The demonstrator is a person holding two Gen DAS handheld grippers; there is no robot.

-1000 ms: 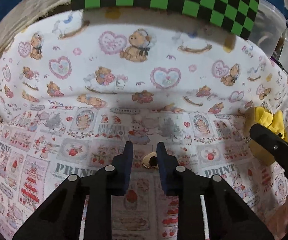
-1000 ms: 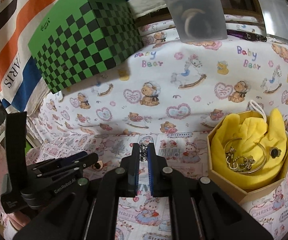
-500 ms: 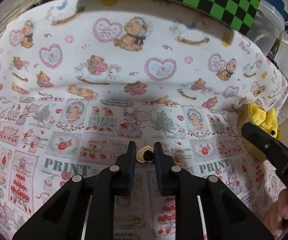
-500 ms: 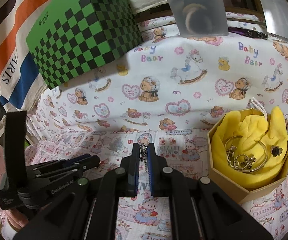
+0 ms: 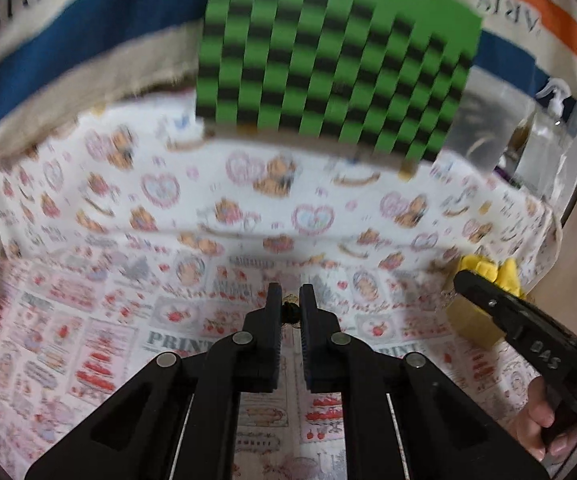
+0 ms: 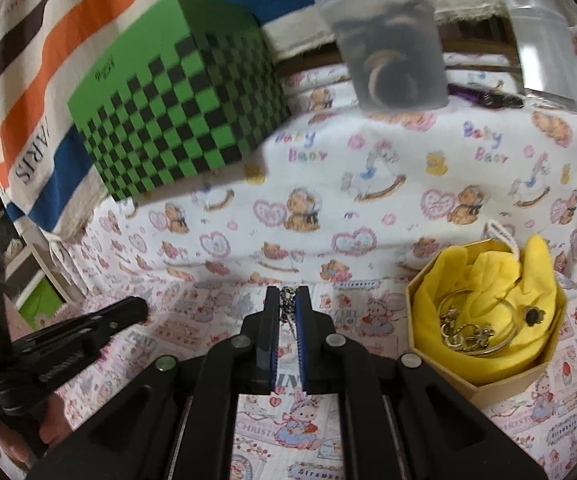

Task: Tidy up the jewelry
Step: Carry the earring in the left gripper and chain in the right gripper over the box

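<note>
My left gripper [image 5: 289, 294] is shut on a small gold and dark jewelry piece [image 5: 289, 311] and holds it above the printed cloth. My right gripper [image 6: 287, 295] is shut on a silver beaded piece [image 6: 287, 305], also off the cloth. A tan octagonal box [image 6: 508, 380] lined with yellow cloth [image 6: 484, 280] sits to the right of the right gripper. In it lie a gold bangle with charms [image 6: 470, 332] and a dark ring [image 6: 532, 315]. The box also shows at the right of the left wrist view [image 5: 470, 320], partly behind the right gripper's body.
A green and black checkered box [image 6: 180, 120] stands at the back left on the teddy-bear cloth [image 6: 328, 208]. A clear plastic tub [image 6: 392, 40] and a clear bottle [image 6: 544, 28] stand at the back. A purple pen [image 6: 484, 98] lies between them.
My left gripper has closed on the small gold piece and lifted it off the cloth; its view tilts up and blurs. My right gripper has stayed shut on the silver piece.
</note>
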